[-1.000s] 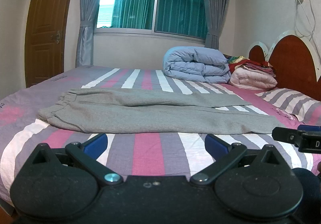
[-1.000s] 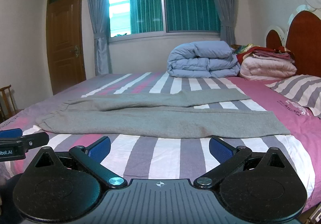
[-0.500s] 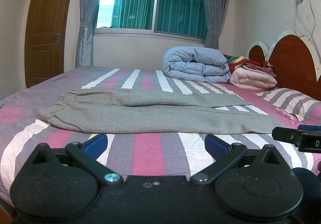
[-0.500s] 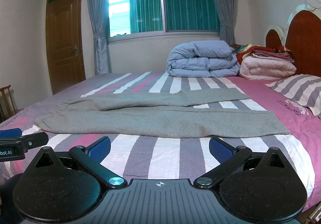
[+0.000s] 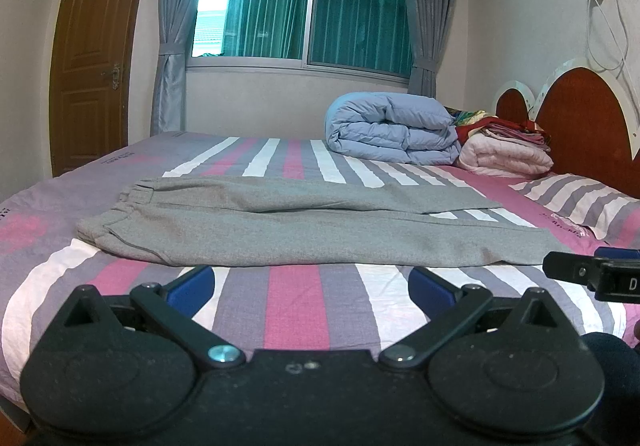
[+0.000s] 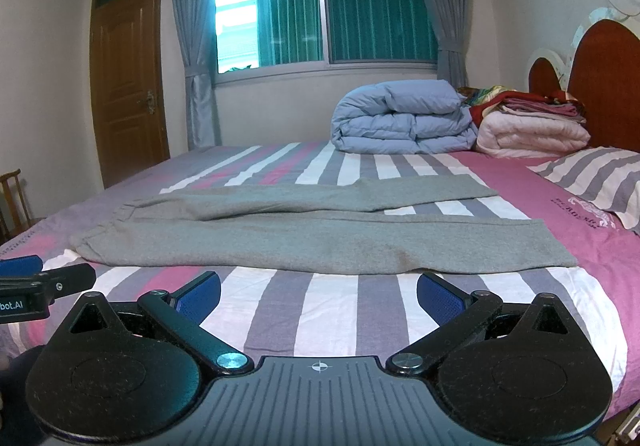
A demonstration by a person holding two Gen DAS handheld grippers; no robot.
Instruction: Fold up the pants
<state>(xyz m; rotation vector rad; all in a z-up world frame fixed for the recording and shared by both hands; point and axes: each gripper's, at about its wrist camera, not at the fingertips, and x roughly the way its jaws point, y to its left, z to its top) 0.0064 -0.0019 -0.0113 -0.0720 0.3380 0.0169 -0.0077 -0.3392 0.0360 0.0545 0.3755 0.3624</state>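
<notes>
**Mia:** Where are the pants?

**Ben:** The gray pants lie flat on the bed. The bed has a sheet with pink, white and purple stripes. The waist is on the left and the legs reach to the right. One leg is nearer to us, the other is farther away, and they split apart a bit at the right end.

**Mia:** What are the two grabbers doing?

**Ben:** The left gripper is low at the near edge of the bed. Its two blue fingers are spread wide apart, with nothing between them. It is near the pants but not touching them.

**Mia:** And the other one?

**Ben:** The right gripper is the same. Its blue fingers are spread wide too, and they hold nothing. The pants lie just past them on the sheet.

**Mia:** Can each one see the other?

**Ben:** Yes. A bit of the right one pokes in at the right side of the left view, and a bit of the left one shows at the left side of the right view.

**Mia:** What else is on the bed?

**Ben:** A folded blue blanket sits at the far side. A pink blanket with more folded cloth on top is right beside it. A striped pillow is on the right, near the brown headboard. Behind the bed are a window with gray curtains, and a brown door on the left.
</notes>
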